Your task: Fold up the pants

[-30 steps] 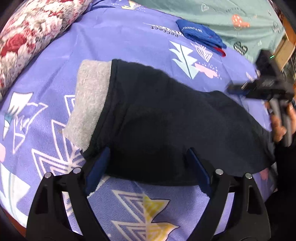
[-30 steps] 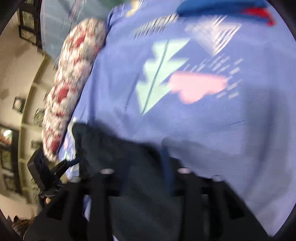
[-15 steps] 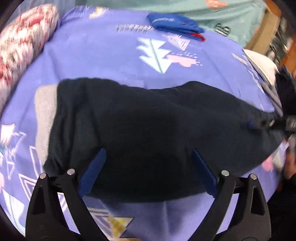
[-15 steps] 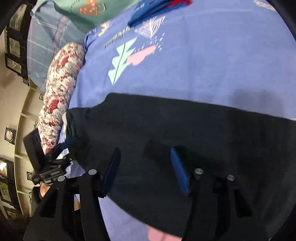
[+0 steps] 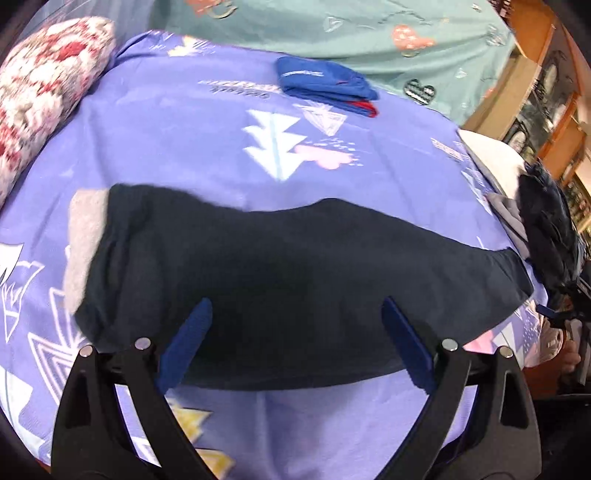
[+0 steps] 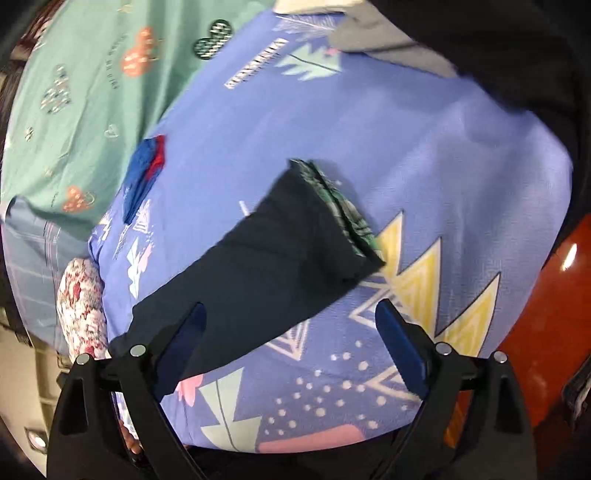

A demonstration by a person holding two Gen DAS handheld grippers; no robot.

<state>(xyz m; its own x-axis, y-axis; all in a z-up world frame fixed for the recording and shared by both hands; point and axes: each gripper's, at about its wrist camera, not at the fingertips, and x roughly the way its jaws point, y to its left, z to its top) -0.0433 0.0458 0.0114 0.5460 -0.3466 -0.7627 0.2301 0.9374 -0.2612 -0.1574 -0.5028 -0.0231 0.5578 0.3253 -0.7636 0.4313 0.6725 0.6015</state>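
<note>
Dark navy pants lie flat across the purple patterned bed sheet, grey lining showing at the left end. My left gripper is open and empty, hovering just above the pants' near edge. In the right wrist view the pants stretch away to a cuff with a green plaid lining. My right gripper is open and empty, its left finger over the pants' near part.
A folded blue garment lies at the back of the sheet. A floral bolster is at the left. A teal sheet lies behind. A pile of dark clothes sits at the right edge. A red-brown surface is at the right.
Both grippers have drawn back from the pants and the right one has turned toward the cuff end. The pants now lie stretched out flat.
</note>
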